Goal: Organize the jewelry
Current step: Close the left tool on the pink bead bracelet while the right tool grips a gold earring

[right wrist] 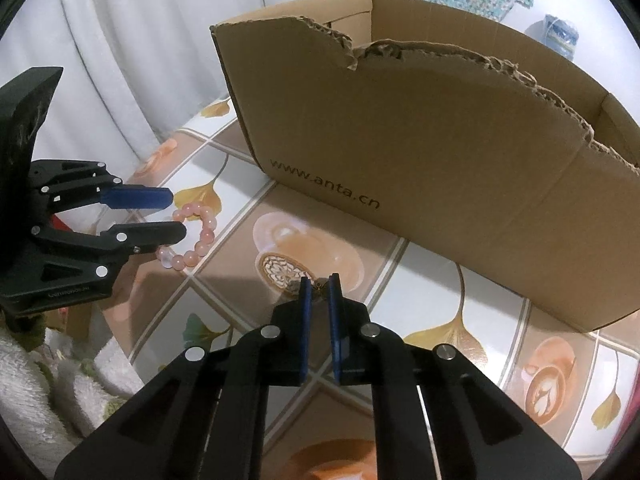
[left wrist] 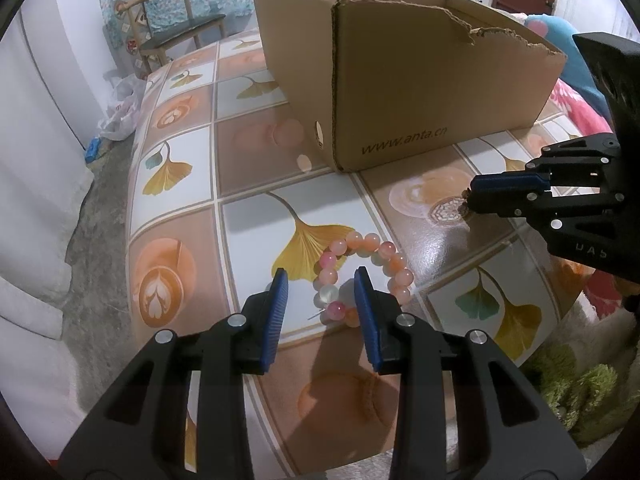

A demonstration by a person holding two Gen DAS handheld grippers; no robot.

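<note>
A pink and orange bead bracelet (left wrist: 366, 270) lies on the tiled tablecloth. My left gripper (left wrist: 322, 280) is open, its blue pads astride the bracelet's near left part, just above the table. The bracelet also shows in the right wrist view (right wrist: 198, 236), between the left gripper's fingers (right wrist: 178, 216). My right gripper (right wrist: 319, 282) is nearly shut on a small brownish piece of jewelry (right wrist: 320, 286), low over the table. In the left wrist view the right gripper (left wrist: 468, 200) holds that small piece (left wrist: 465, 206) at its tips.
An open cardboard box (left wrist: 420, 92) with a torn rim, printed www.anta.cn, stands on the table behind both grippers; it also shows in the right wrist view (right wrist: 440, 152). A wooden chair (left wrist: 176, 28) stands beyond the table. The table edge falls off at left. Green fuzzy fabric (left wrist: 568, 384) lies at right.
</note>
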